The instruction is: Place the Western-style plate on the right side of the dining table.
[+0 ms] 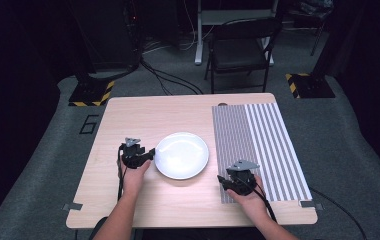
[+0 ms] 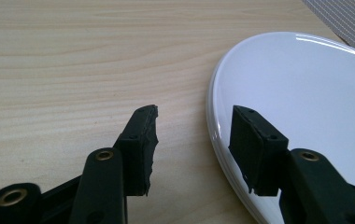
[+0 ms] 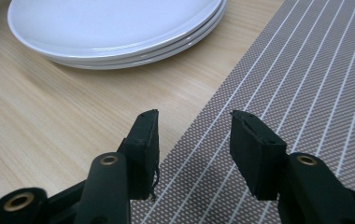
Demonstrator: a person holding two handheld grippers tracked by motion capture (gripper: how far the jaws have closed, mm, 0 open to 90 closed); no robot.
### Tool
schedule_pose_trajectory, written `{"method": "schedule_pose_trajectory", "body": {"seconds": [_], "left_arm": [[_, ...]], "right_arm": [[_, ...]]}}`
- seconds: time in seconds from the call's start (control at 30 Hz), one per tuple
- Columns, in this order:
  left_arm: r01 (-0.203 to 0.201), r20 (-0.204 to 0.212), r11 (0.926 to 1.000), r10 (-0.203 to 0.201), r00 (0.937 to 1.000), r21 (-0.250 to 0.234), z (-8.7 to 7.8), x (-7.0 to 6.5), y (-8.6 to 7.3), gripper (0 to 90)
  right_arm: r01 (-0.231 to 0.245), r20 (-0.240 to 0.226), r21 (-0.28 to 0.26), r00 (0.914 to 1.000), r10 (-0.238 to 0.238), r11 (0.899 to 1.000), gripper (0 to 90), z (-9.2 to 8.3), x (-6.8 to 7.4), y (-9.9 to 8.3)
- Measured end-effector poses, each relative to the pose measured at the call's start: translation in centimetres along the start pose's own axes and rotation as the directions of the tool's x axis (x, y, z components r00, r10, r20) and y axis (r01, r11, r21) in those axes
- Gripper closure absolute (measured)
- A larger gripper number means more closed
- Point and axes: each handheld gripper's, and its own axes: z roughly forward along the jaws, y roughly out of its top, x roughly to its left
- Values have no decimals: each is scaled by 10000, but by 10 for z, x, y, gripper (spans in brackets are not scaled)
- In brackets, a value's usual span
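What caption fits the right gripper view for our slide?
Open right gripper over the striped placemat's edge, stacked white plates beyond.

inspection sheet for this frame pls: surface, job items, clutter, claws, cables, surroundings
Surface: light wooden table, bare wood at left; grey striped placemat lies flat on the right half.
Job's things: stack of white plates near the table's middle, left of the placemat; the right gripper view shows about three stacked rims. Plates empty.
Clutter: nothing seen.
Claws: left claw open, at the stack's left rim, one jaw over the plate, one over wood. Right claw open, over the placemat's left edge, holding nothing.
Cables: one trails from each claw toward the person; more cables on the floor beyond the table.
Surroundings: grey carpet, black folding chair, dark room.
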Motion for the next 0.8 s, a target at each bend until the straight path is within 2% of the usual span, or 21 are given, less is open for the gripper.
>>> {"method": "schedule_pose_trajectory", "body": {"seconds": [0.1,0.27,0.33,0.47,0.53,0.8], "left_arm": [[-94,-116,9999,94,9999,-36,-1,-1,0,516],[-90,-59,9999,90,9999,-48,-4,-1,1,518],[104,114,9999,-104,9999,-25,-4,-1,1,539],[279,297,9995,-284,9992,144,-3,-1,1,545],[555,441,9980,-568,9974,293,-4,0,0,546],[676,712,9969,-704,9950,411,-5,0,0,579]], "right_arm": [[145,94,-126,9999,-144,9998,543,-1,-1,3],[-154,186,-337,9997,160,9993,554,-2,-2,11],[-328,45,-375,9994,330,9988,557,0,-1,14],[-363,-7,-281,9993,363,9989,562,2,2,19],[-358,-25,-311,9994,357,9989,564,3,2,20],[-866,-27,-302,9962,865,9958,584,10,1,24]]}}
